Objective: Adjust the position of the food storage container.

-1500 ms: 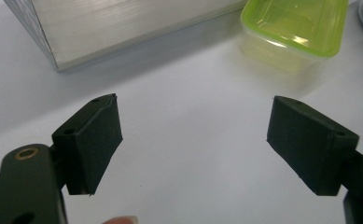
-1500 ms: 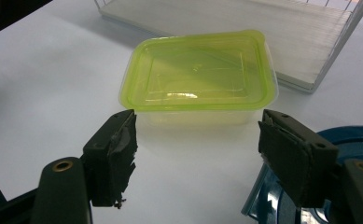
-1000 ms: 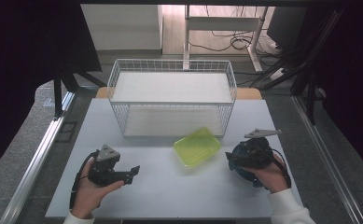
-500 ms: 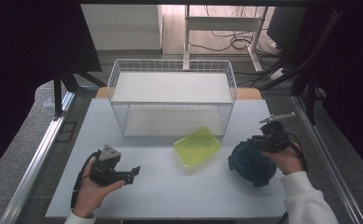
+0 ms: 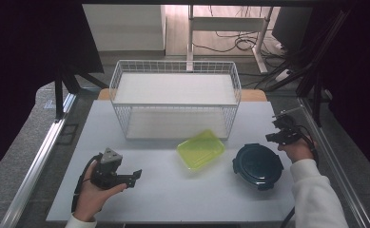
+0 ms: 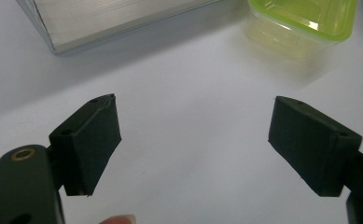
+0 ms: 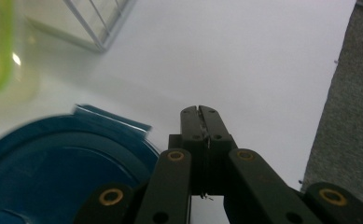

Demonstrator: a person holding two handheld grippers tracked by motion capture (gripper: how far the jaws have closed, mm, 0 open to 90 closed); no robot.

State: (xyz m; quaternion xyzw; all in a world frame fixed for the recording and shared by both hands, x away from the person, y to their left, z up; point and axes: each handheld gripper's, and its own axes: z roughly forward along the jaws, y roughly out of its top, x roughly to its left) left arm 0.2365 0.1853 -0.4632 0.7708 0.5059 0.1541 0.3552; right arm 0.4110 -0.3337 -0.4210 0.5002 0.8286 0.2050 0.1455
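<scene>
Right gripper (image 5: 278,135) has just closed its fingers on nothing, beside the dark blue round lid (image 5: 258,166) lying flat on the bench (image 5: 173,199) near the green container (image 5: 201,150). Left gripper (image 5: 125,177) waits wide open, empty. Looks like the lid was set down; next move likely calls for reaching the green container.

Dark blue lid (image 5: 258,165), yellow-green container (image 5: 200,149), white basket (image 5: 175,104).

Left tool (image 5: 134,176): black, grey three-cornered plate, black cable.
Right tool (image 7: 199,112): black links, brass rivets.
Sleeve (image 5: 316,197): white.
</scene>
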